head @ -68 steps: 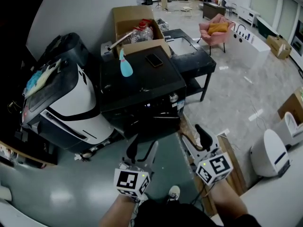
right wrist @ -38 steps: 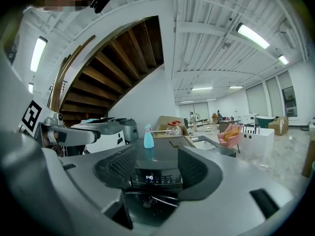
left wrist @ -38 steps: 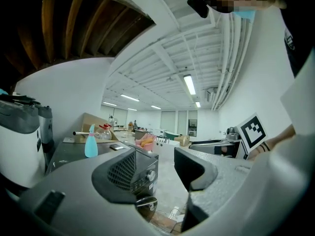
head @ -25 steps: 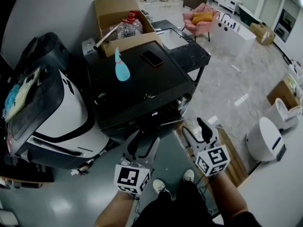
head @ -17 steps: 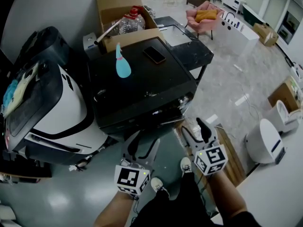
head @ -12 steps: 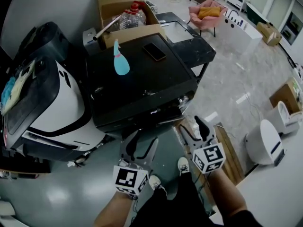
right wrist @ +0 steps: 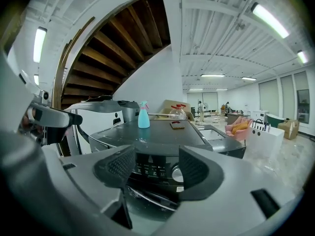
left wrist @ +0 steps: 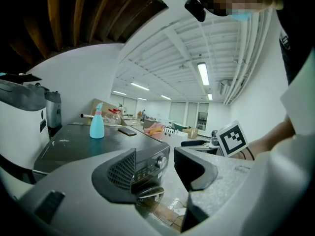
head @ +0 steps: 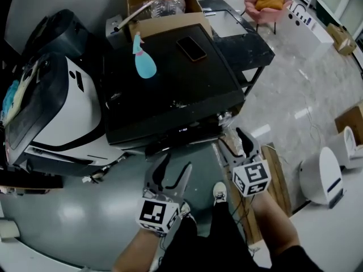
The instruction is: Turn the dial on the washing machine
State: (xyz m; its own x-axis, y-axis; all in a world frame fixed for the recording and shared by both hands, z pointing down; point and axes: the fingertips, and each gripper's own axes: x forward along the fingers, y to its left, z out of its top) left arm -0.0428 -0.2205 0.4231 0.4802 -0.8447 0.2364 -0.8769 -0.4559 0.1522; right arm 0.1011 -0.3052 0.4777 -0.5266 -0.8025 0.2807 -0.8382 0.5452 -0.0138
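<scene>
The black washing machine (head: 181,89) stands in front of me, its control panel facing me. Its round silver dial (head: 225,117) sits at the panel's right end. My right gripper (head: 231,136) is open, just below and in front of the dial, apart from it. In the right gripper view the dial (right wrist: 177,173) shows between the jaws, partly hidden by the right one. My left gripper (head: 177,163) is open and empty, lower and to the left. Through its jaws, the left gripper view shows the dial (left wrist: 161,162) further off.
A blue spray bottle (head: 142,58) and a phone (head: 191,48) lie on the machine's top. A white-and-black appliance (head: 57,112) stands close on the left, a cardboard box (head: 161,4) behind. A wooden pallet (head: 272,180) and a white unit (head: 323,177) are on the right.
I have stepped closer to the washing machine. Both grippers, still open, are nearer its front, and the right one has come up close below the dial.
</scene>
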